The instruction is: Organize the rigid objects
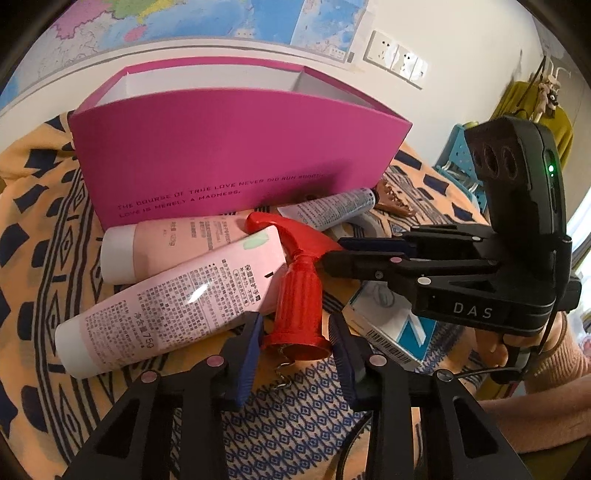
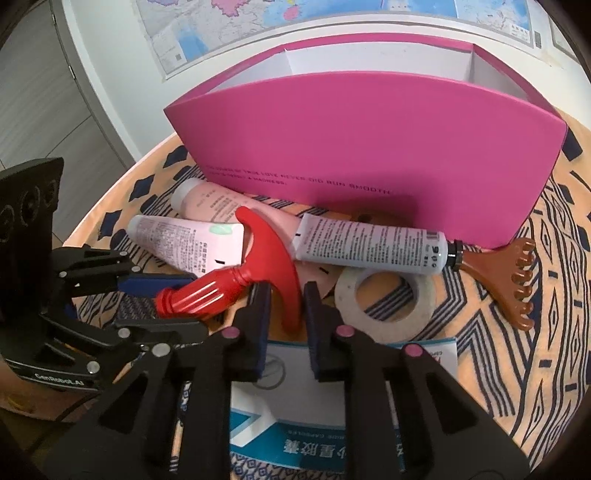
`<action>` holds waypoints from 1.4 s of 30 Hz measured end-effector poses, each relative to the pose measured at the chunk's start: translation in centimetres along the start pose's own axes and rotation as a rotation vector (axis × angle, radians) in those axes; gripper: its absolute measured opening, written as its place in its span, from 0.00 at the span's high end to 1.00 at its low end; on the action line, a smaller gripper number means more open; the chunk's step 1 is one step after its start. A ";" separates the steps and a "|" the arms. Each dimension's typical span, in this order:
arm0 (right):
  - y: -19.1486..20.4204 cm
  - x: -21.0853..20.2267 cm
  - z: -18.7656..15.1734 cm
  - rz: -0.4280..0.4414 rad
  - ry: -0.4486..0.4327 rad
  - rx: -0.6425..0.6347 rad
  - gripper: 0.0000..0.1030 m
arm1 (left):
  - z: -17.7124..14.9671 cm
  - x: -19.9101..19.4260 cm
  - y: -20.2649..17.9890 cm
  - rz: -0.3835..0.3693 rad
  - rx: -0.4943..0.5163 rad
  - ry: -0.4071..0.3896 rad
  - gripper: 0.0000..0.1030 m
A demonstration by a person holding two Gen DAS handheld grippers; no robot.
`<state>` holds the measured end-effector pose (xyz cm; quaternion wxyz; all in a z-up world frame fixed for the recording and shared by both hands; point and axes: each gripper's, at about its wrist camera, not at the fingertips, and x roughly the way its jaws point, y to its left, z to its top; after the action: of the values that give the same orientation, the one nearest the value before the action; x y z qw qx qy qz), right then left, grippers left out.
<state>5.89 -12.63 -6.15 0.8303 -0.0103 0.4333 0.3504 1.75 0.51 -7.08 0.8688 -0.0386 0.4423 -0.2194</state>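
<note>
Lying where, the red toy hammer (image 1: 299, 280)? (Reader)

Resting on the patterned cloth (image 1: 44, 229), just in front of the open pink box (image 1: 236, 158); head overlapping the white-capped pink tube (image 1: 173, 295), with a second pink tube (image 1: 166, 247) behind, against the box wall. (Legend)

Held by which tongs? (Reader)

Gripped at both ends. Left gripper (image 1: 295, 332) narrowed onto the flared end of the ribbed handle, blue pads against either side. Right gripper (image 2: 286, 295) nearly shut, clamped on the curved head. (Legend)

Surrounded by what else? (Reader)

Lying right of the head: a grey-white tube (image 2: 369, 247), its black cap beside a brown toothed scraper (image 2: 509, 280). Sitting nearer, partly under that tube: a roll of white tape (image 2: 384, 295). Lying below the right gripper: a blue-and-white carton (image 2: 332, 435). Hanging on the wall behind: a map (image 2: 295, 14). (Legend)

Visible inside the box? (Reader)

Showing only white inner walls; floor hidden from both views. (Legend)
</note>
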 end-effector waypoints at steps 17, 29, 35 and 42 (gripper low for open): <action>-0.4 -6.2 -0.8 -0.038 -0.147 0.055 0.87 | 1.4 -3.4 -4.1 -0.121 0.112 -0.105 0.71; -0.9 -7.0 -2.3 -0.066 -0.144 0.095 0.87 | 1.5 -1.9 -4.5 -0.147 0.115 -0.056 0.73; -0.9 -7.7 -1.6 -0.068 -0.173 0.084 0.86 | 1.5 -2.1 -4.6 -0.162 0.110 -0.063 0.72; -0.8 -8.0 -0.9 -0.067 -0.195 0.069 0.86 | 1.5 -1.4 -4.3 -0.164 0.102 -0.031 0.68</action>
<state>2.71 -18.10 -1.14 0.8796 0.0380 0.3616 0.3067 0.76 -3.03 -4.00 0.8554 -0.0339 0.4124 -0.3115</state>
